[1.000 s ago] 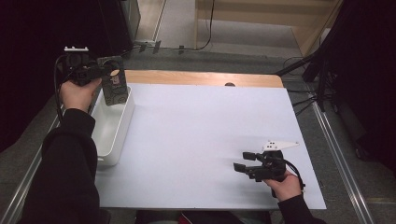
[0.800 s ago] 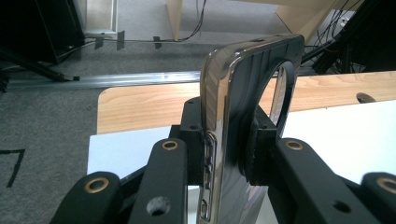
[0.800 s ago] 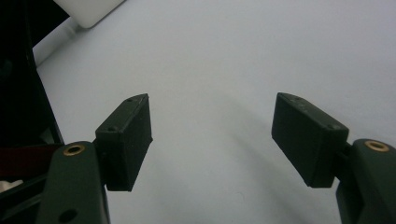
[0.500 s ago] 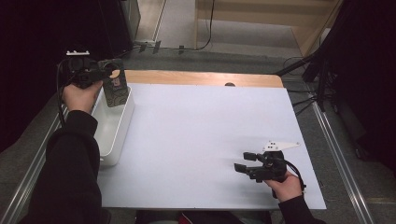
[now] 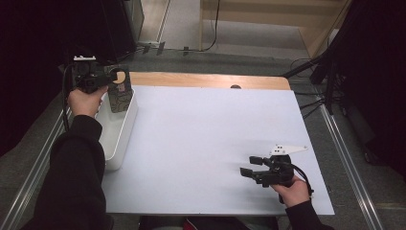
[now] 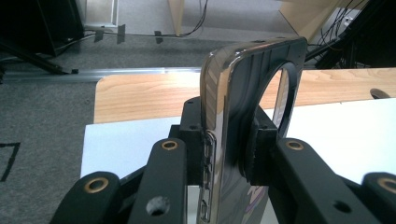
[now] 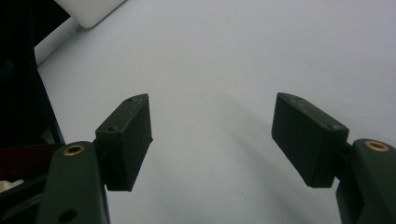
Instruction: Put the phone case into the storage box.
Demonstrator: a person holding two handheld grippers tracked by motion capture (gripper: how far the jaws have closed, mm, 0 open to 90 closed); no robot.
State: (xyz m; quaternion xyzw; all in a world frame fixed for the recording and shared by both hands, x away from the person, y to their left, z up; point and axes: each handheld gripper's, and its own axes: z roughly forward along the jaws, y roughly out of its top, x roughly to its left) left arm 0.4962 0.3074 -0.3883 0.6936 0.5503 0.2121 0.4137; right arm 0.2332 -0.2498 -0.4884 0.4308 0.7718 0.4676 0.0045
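My left gripper (image 5: 106, 79) sits at the far left corner of the table, raised over the far end of the white tray (image 5: 117, 139), and its jaws are clamped on a phone case (image 5: 119, 93). In the left gripper view the pads press on both faces of the case (image 6: 243, 121), which stands upright on its edge between them. It has a shiny, dark rim and a rounded camera opening near the top, and small side-button cutouts show low on the edge facing me. From the high view the case hangs down from the jaws, with its lower part above the tray's far end; I cannot tell whether it touches the tray's wall. The tray lies along the left edge of the white mat (image 5: 206, 143), and a strip of bare wooden table (image 5: 201, 80) shows beyond the mat's far edge.

My right gripper (image 5: 249, 167) rests low over the near right part of the mat, pointing left, well apart from the tray and the case. Its jaws stand spread apart with nothing between them. In the right gripper view the two black pads (image 7: 128, 140) frame bare mat, with a corner of the tray (image 7: 88, 11) at the upper left.
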